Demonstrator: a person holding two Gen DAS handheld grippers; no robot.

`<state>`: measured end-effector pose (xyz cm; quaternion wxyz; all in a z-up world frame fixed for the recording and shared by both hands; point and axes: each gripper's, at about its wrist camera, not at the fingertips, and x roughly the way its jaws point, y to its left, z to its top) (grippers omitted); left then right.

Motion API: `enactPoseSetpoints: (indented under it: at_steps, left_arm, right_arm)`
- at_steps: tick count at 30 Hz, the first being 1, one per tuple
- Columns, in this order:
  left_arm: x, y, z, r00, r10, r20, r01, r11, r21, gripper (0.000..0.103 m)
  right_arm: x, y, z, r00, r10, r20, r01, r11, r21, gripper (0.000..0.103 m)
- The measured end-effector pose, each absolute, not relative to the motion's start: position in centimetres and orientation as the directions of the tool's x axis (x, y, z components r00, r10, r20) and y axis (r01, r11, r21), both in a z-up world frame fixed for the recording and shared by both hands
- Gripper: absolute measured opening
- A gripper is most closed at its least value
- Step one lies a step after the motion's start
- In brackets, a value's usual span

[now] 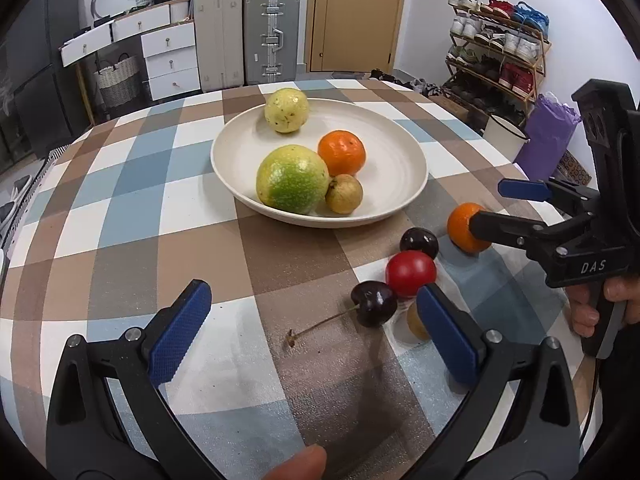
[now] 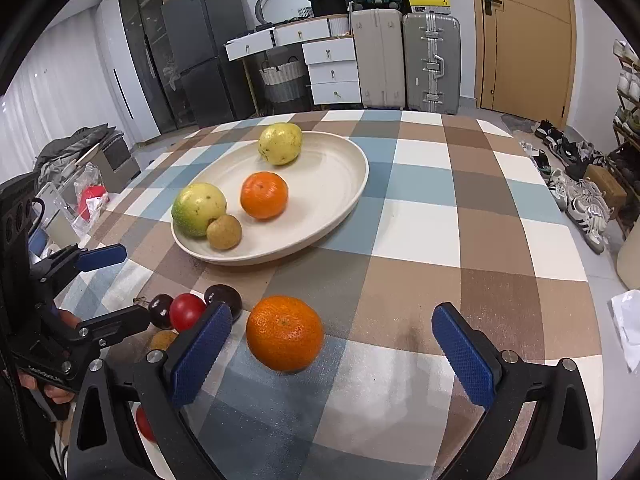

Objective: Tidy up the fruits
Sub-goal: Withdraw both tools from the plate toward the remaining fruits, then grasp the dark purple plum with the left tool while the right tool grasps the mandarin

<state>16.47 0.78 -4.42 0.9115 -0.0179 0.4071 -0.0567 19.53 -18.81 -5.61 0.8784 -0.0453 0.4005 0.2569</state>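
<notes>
A cream plate [image 1: 384,148] [image 2: 332,184] on the checked table holds a yellow fruit [image 1: 286,110], a green-yellow fruit [image 1: 292,179], an orange [image 1: 341,153] and a small brown fruit [image 1: 344,194]. Loose on the cloth lie an orange [image 2: 285,333] [image 1: 464,227], a red tomato [image 1: 410,273] [image 2: 187,312], two dark cherries [image 1: 373,303] [image 1: 419,242] and a small brown fruit [image 1: 416,320]. My left gripper [image 1: 316,332] is open and empty, its right finger beside the stemmed cherry. My right gripper [image 2: 340,356] is open around the loose orange, not touching it.
Suitcases [image 1: 271,36], white drawers [image 1: 170,60] and a door [image 1: 352,12] stand behind the table. A shoe rack [image 1: 496,48] and purple bag [image 1: 548,136] are at the right. The table edge runs close on the right [image 2: 592,320].
</notes>
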Motion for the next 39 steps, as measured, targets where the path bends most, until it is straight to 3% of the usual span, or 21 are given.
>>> enactPoseSetpoints:
  at_steps: [8, 16, 21, 26, 30, 34, 36, 39]
  left_arm:
    - [17.1, 1.1, -5.4, 0.626, -0.109, -0.772, 0.068, 0.994, -0.086, 0.102]
    - [17.5, 1.0, -5.7, 0.613, -0.138, -0.778, 0.093, 0.990, -0.103, 0.091]
    - [17.6, 0.3, -6.0, 0.594, -0.150, -0.790, 0.122, 0.988, -0.096, 0.079]
    - [17.4, -0.3, -5.8, 0.596, -0.185, -0.781, 0.160, 0.981, -0.110, 0.061]
    - [17.3, -0.6, -5.7, 0.595, -0.209, -0.776, 0.185, 0.975, -0.122, 0.048]
    - [17.2, -1.1, -5.7, 0.591, -0.224, -0.775, 0.208, 0.970, -0.122, 0.041]
    - [17.1, -1.2, -5.7, 0.590, -0.237, -0.772, 0.216, 0.967, -0.132, 0.029]
    - [17.0, -1.2, -5.7, 0.589, -0.256, -0.767, 0.225, 0.963, -0.148, 0.025]
  right_arm:
    - [19.5, -18.7, -5.8, 0.539, 0.415, -0.733, -0.494, 0.861, 0.124, 0.102]
    - [19.2, -18.3, -5.9, 0.526, 0.419, -0.740, -0.514, 0.850, 0.116, 0.102]
    - [19.0, -17.9, -6.0, 0.519, 0.415, -0.748, -0.527, 0.844, 0.103, 0.101]
    - [18.9, -17.5, -6.2, 0.505, 0.417, -0.755, -0.541, 0.835, 0.100, 0.087]
    - [18.7, -17.3, -6.4, 0.498, 0.421, -0.759, -0.554, 0.827, 0.095, 0.085]
    - [18.5, -17.0, -6.4, 0.491, 0.426, -0.760, -0.567, 0.818, 0.092, 0.079]
    - [18.5, -16.9, -6.4, 0.488, 0.430, -0.760, -0.571, 0.815, 0.095, 0.077]
    - [18.5, -16.9, -6.5, 0.479, 0.439, -0.760, -0.578, 0.810, 0.103, 0.072]
